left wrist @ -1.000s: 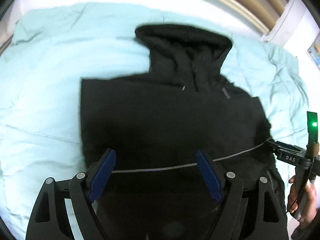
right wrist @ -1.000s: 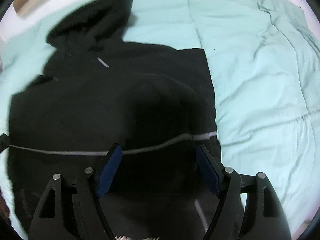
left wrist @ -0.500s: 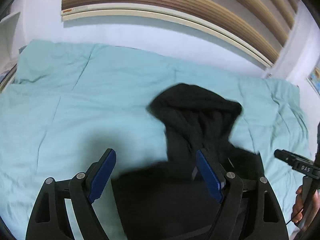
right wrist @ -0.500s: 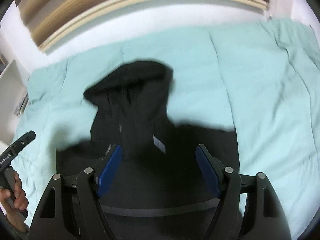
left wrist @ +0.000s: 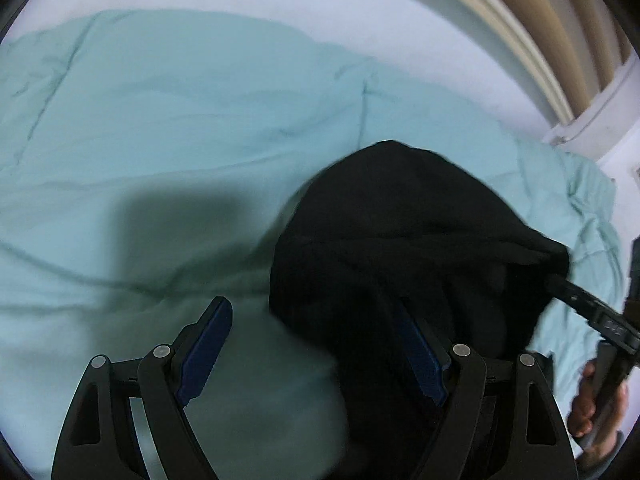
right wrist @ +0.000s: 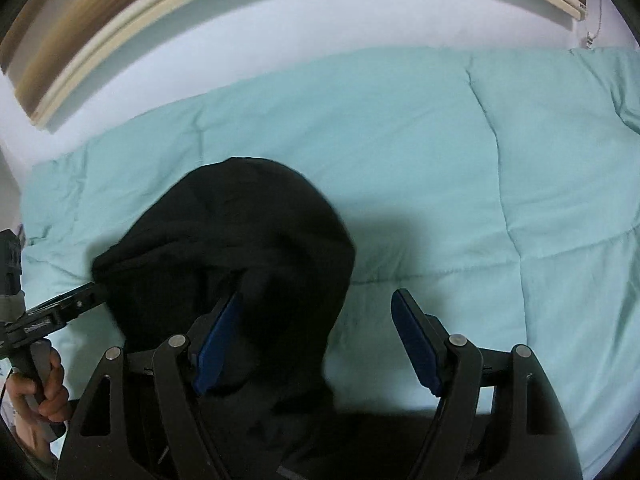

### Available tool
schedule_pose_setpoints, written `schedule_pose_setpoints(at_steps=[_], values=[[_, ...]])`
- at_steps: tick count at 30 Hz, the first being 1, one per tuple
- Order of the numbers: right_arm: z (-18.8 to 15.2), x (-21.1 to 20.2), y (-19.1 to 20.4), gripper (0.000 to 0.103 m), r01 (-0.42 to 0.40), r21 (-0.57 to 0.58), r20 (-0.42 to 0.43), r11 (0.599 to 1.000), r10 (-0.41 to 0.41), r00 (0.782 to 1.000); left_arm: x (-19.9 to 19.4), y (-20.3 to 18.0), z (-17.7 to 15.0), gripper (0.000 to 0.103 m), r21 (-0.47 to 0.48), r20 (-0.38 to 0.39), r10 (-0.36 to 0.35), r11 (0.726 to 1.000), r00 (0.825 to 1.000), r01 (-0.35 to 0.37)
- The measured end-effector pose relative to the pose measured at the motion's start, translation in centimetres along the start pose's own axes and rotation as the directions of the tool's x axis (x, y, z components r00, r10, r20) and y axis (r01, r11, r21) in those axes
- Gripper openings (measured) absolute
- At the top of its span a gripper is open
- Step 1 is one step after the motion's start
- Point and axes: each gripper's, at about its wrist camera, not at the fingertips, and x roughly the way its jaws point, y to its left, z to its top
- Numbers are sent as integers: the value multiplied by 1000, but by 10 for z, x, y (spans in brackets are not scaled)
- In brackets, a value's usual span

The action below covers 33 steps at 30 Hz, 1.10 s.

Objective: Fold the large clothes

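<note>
Pale teal quilt (left wrist: 168,128) covers the bed, white wall (right wrist: 360,16) at its far edge. Black hoodie (left wrist: 400,248) lies mid-bed, hood toward the wall. Your left gripper (left wrist: 320,344) and right gripper (right wrist: 320,332) both gape wide over the hood, clamping nothing.

The teal bed (right wrist: 460,152) lies bare and open on both outer sides; the black hoodie (right wrist: 248,248) heaps in the middle, and the wall (right wrist: 320,28) blocks beyond.
</note>
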Motion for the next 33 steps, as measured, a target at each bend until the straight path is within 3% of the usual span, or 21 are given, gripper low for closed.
schedule_pose_setpoints(at_steps=[1, 2, 3, 4, 5, 6, 7, 8, 10, 11, 12, 13, 15, 17, 19, 21, 22, 25, 29, 31, 33], values=[[3, 8, 0, 78, 23, -10, -2, 1000, -23, 1000, 8, 0, 3, 80, -5, 5, 24, 1000, 1000, -24], [5, 13, 2, 68, 41, -23, -7, 999, -42, 999, 15, 2, 6, 61, -14, 13, 45, 999, 999, -45], [7, 21, 4, 37, 54, -53, -13, 997, -54, 998, 23, 6, 10, 25, -34, 17, 47, 998, 999, -47], [9, 30, 6, 21, 60, -89, -33, 994, -63, 997, 25, 9, 12, 13, -64, 15, 27, 998, 1000, -26], [10, 34, 5, 11, 60, -101, -37, 993, -64, 997, 19, 13, 14, 11, -92, 44, 7, 996, 999, -3], [12, 30, 2, 9, 49, -98, -20, 994, -52, 998, 4, 14, 14, 9, -100, 108, -37, 994, 993, 48], [15, 16, -3, 9, 31, -89, 31, 996, -28, 999, -11, 16, 14, 8, -92, 150, -64, 993, 987, 78], [15, 2, -8, 8, 7, -84, 86, 996, 1, 996, -37, 13, 11, 8, -66, 219, -118, 989, 969, 135], [7, -31, -13, 8, -76, -116, 204, 990, 99, 974, -72, 4, 4, 9, 1, 299, -154, 987, 942, 161], [2, -36, -13, 8, -72, -139, 233, 988, 103, 967, -77, 2, 2, 9, 18, 301, -157, 987, 941, 159], [-3, -30, -14, 8, -40, -156, 233, 987, 76, 970, -69, 5, 2, 10, 9, 264, -154, 988, 952, 157], [-5, -16, -17, 8, -35, -151, 193, 988, 64, 979, -58, 10, 2, 11, -8, 229, -138, 990, 964, 144], [-11, 37, -35, 9, -73, -84, 44, 994, 77, 996, -5, 30, -4, 12, -65, 63, -72, 995, 995, 76], [-22, 82, -51, 18, -89, -19, -109, 996, 86, 990, 31, 42, -18, 15, -91, -61, -75, 993, 995, 69], [-30, 94, -68, 25, -154, 83, -140, 985, 165, 976, 30, 45, -23, 19, -91, -52, -104, 991, 993, 99], [-28, 86, -73, 41, -156, 88, -134, 984, 167, 977, 17, 39, -21, 25, -45, -44, -85, 995, 995, 83], [-27, 82, -74, 45, -151, 82, -134, 985, 161, 978, 10, 34, -22, 34, -11, -40, -67, 998, 997, 67], [-26, 62, -79, 50, -182, 76, -146, 980, 191, 971, -21, 20, -28, 46, 98, -7, -4, 995, 1000, 5], [-28, 19, -70, 57, -193, 0, -125, 981, 192, 973, -72, 12, -34, 49, 168, 69, -37, 986, 997, 25], [-29, -6, -62, 61, -196, -52, -86, 979, 191, 978, -89, 6, -42, 58, 199, 92, -71, 979, 993, 51], [-28, -20, -57, 73, -192, -80, -54, 978, 188, 981, -99, -6, -49, 64, 243, 110, -81, 969, 991, 52]])
